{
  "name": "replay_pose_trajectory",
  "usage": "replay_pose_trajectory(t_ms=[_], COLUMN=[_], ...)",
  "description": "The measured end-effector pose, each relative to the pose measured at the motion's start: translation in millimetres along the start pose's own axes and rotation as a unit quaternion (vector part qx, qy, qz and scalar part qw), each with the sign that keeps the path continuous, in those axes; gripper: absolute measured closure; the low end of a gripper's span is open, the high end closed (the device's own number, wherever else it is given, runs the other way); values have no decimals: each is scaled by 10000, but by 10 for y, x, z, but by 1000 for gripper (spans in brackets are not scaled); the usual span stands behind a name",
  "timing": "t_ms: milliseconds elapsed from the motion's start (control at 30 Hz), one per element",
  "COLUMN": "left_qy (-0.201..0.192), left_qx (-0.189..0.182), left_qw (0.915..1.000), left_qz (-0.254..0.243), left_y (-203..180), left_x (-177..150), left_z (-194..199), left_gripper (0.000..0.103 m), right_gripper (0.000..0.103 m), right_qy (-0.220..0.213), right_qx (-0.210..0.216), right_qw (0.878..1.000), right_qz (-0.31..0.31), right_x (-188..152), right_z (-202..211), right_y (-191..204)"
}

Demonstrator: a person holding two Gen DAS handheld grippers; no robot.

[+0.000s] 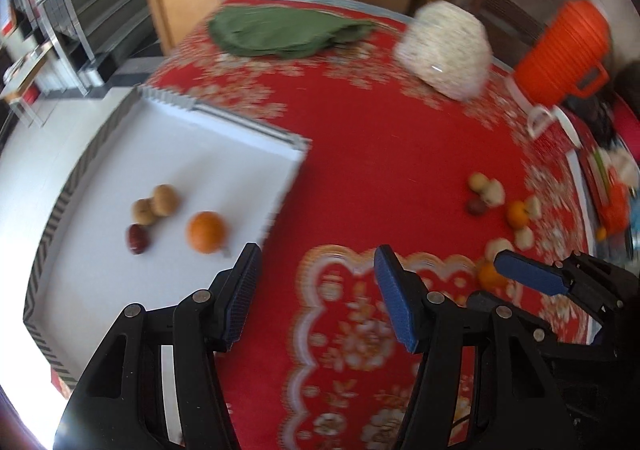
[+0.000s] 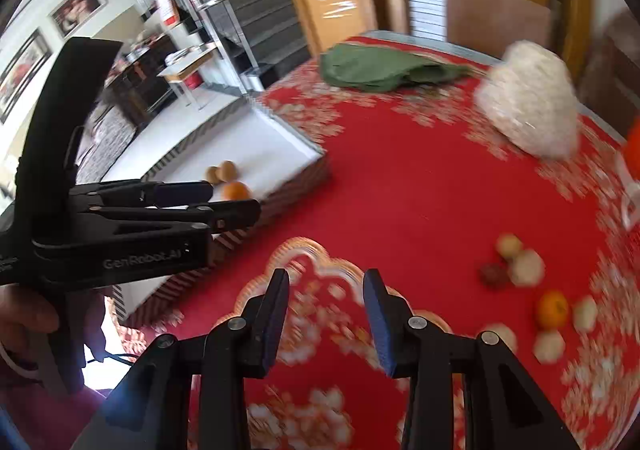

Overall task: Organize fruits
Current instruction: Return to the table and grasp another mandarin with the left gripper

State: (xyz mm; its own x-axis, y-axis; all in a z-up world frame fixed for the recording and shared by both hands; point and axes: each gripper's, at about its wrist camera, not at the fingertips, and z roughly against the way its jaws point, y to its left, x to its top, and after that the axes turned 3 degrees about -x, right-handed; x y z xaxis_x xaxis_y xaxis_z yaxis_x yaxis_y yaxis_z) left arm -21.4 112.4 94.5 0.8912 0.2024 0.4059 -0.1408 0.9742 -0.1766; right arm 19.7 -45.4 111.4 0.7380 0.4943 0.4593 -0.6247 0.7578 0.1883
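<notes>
A white tray (image 1: 100, 170) lies at the left on the red patterned tablecloth (image 1: 380, 170). In it are an orange (image 1: 206, 232), two brown fruits (image 1: 156, 204) and a dark red fruit (image 1: 138, 239). More loose fruit lies on the cloth at the right: pale round ones (image 1: 486, 190), a dark red one (image 1: 476, 207) and two oranges (image 1: 518, 214). My left gripper (image 1: 318, 290) hovers open over the cloth by the tray's near corner, holding nothing. My right gripper (image 2: 326, 310) is open above the cloth with nothing between its fingers. The loose fruit (image 2: 552, 310) is to its right and the tray (image 2: 280, 154) to its left.
A green cloth (image 1: 288, 34) lies at the table's far side, with a white woven bundle (image 1: 444, 50) to its right. An orange ribbed container (image 1: 568, 50) and a white cup (image 1: 548, 122) stand at the far right edge. A staircase and wooden doors are behind the table.
</notes>
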Motion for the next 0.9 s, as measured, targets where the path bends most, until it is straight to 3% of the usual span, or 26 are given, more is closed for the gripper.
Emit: replay_pose_trajectory(t_ms=[267,533,767,900], left_qy=[279,655,888,879], left_qx=[-366,-858,-1241,-1280], left_qw=[9968,9879,9730,9703], left_qz=[-652,-1117,-1729,-1856], left_y=[-570,-1040,-1466,-1572], left_x=[-82,-120,-251,-263], left_z=[-197,-442,-615,-719], left_gripper=[44,44,45,44], right_gripper=[66,66,66,65], right_qy=[-16,131,167,202], right_qx=[-513,-777,-761,-748], right_qw=[9951,9855,9830,9825], right_qz=[-849,-1504,-1663,-1696], right_x=[-572,-1006,-1085,-1109], right_z=[341,490,464,447], right_y=[-640,-1083,-1166,-1185])
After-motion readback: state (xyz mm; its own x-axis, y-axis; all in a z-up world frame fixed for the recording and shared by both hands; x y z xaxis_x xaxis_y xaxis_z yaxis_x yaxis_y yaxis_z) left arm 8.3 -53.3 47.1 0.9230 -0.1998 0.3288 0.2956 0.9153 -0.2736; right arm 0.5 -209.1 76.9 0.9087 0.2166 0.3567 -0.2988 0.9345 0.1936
